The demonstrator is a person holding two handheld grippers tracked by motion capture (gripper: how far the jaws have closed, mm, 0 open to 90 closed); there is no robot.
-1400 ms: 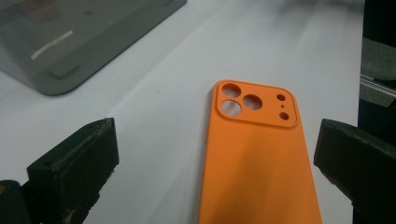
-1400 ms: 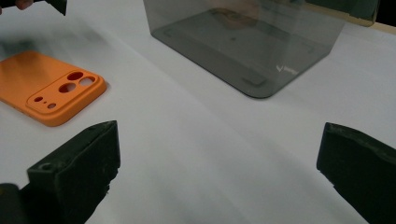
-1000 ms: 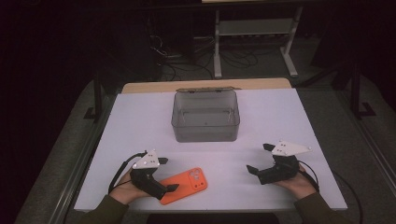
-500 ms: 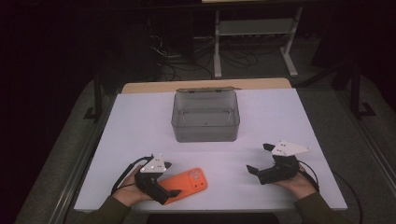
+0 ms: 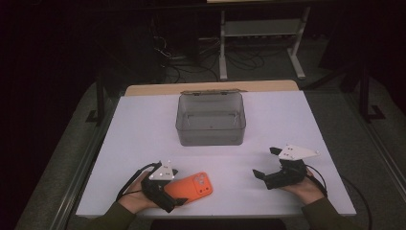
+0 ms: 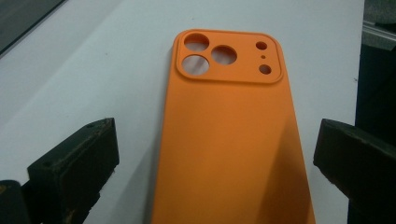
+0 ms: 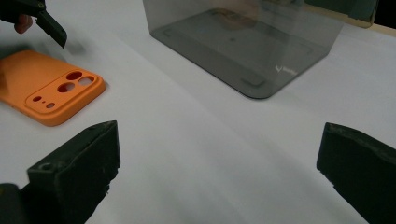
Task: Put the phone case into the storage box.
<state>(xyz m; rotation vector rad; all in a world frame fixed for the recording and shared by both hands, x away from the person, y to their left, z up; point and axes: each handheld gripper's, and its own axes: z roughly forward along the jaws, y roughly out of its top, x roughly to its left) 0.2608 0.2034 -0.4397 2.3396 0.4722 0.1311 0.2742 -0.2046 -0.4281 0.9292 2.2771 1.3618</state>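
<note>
An orange phone case lies flat, back up, near the front edge of the white table. My left gripper is open, with one black jaw on each side of the case's lower end. In the left gripper view the case runs up between the jaws of my left gripper, camera cut-outs at the far end, with gaps on both sides. My right gripper rests open at the front right with nothing between its jaws. The right gripper faces bare table, with the case off to its left.
A clear grey plastic box, open-topped and empty, stands in the middle of the table, also seen in the right gripper view as the box. The table's front edge runs just below both hands. Dark floor, cables and a metal frame lie beyond the table.
My left gripper has slid a little to the right and toward the front edge, so its jaws now straddle the case. The case and the right gripper have stayed put.
</note>
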